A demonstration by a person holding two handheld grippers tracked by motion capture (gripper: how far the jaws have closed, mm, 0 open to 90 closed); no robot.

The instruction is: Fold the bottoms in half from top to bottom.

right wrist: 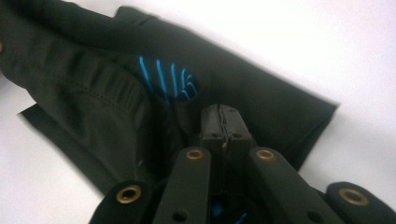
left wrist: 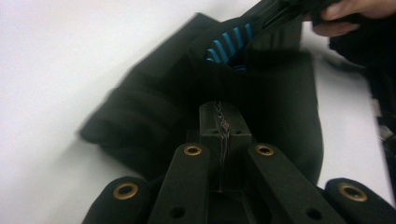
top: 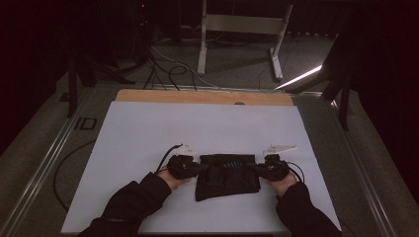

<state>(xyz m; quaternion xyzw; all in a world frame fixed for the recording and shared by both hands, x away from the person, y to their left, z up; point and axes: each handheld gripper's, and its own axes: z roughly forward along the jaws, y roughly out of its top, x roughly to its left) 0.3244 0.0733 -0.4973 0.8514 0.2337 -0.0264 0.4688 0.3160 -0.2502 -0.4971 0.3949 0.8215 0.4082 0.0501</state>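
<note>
Dim lab or recording studio. White work sheet [top: 148,148] covered a wooden-edged table [top: 197,96]; cables [top: 163,69] trailed over grey carpet [top: 237,64]; a metal stand [top: 237,29] stood behind, amid black curtains [top: 385,74].

The right gripper [right wrist: 223,122] rises from the bottom edge on its black arms with brass-ringed holes, jaws pressed together. Whether cloth is pinched between them cannot be told. Just beyond the tips lies a folded black fabric garment [right wrist: 112,102] with a ribbed seam, spread over a white table surface [right wrist: 303,42]. Thin bright-blue stripes [right wrist: 170,79] mark the cloth near the jaws.
</note>
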